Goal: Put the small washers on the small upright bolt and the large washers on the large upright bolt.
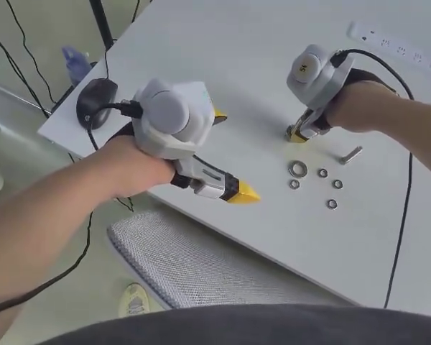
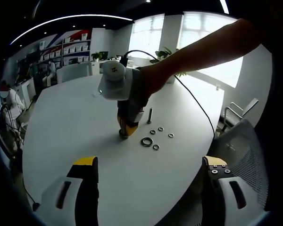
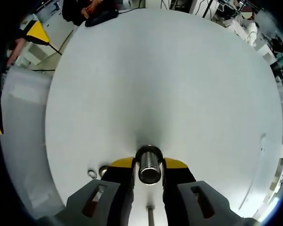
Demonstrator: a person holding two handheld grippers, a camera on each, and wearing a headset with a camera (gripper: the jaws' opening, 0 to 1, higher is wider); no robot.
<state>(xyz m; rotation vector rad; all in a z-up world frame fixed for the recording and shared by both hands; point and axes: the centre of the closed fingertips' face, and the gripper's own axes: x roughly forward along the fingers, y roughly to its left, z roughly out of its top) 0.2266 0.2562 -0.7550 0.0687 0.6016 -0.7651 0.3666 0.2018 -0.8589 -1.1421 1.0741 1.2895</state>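
My right gripper (image 1: pixel 297 134) points down at the white table (image 1: pixel 223 57), shut on the large bolt (image 3: pixel 149 167), which stands upright with its round end facing the right gripper view. One large washer (image 1: pixel 297 169) and several small washers (image 1: pixel 322 172) lie flat just in front of it. The small bolt (image 1: pixel 350 154) lies on its side beside them. My left gripper (image 1: pixel 232 153) hovers open over the table's near edge, its yellow-tipped jaws wide apart and holding nothing. In the left gripper view the right gripper (image 2: pixel 127 127) stands beside the large washer (image 2: pixel 146 141) and the small bolt (image 2: pixel 150 114).
A white power strip (image 1: pixel 395 47) lies at the far right of the table. A black rounded device (image 1: pixel 93 100) with a cable sits at the left corner. A grey mesh chair (image 1: pixel 179 266) stands below the near edge.
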